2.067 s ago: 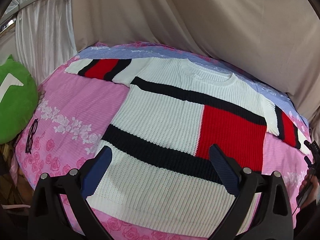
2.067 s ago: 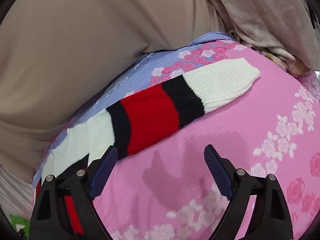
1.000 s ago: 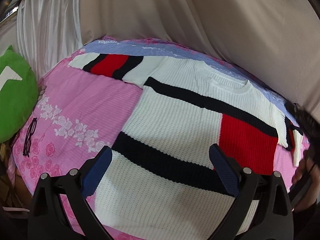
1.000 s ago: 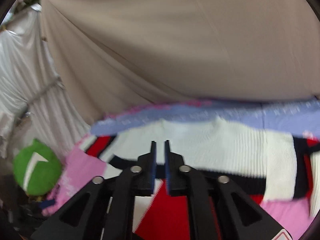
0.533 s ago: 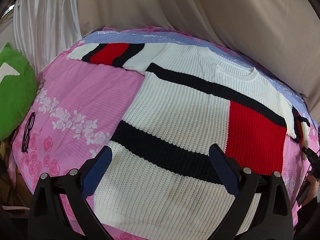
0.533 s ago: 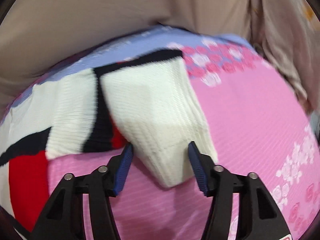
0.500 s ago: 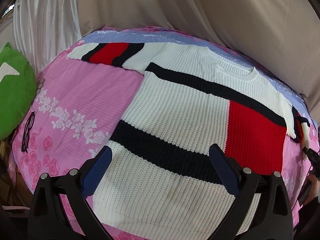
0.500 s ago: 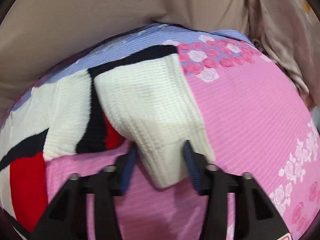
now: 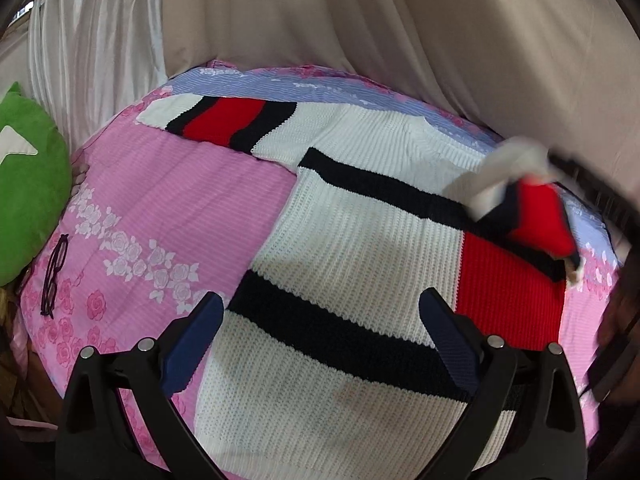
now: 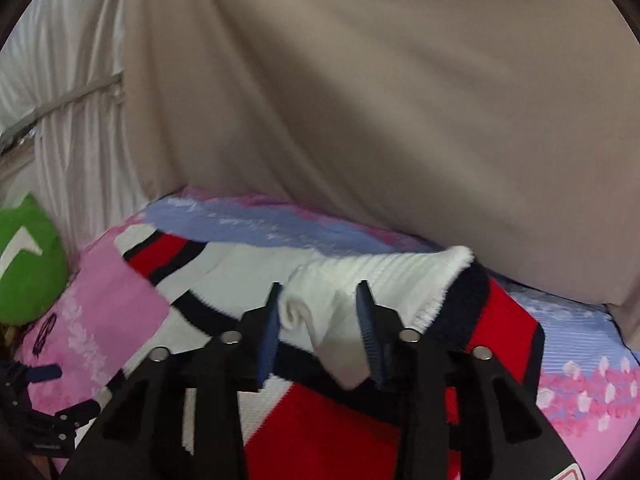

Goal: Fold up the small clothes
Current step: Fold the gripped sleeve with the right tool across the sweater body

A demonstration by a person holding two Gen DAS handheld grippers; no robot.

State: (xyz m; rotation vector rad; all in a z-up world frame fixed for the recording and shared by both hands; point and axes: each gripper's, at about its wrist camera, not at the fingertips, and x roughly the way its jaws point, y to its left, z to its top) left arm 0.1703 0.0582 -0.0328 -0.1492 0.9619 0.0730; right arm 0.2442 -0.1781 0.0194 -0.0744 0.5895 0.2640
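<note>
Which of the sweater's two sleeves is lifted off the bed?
The sleeve held in the right gripper, raised over the sweater's red panel. The other sleeve lies flat, outstretched toward the green pillow.

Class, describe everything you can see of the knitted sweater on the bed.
The sweater is a chunky rib knit, white with black bands and red blocks. Its body lies flat, front up, on the pink floral bedspread. One striped sleeve stretches out flat; the other sleeve is lifted over the body, its white cuff between the fingers of the right gripper.
</note>
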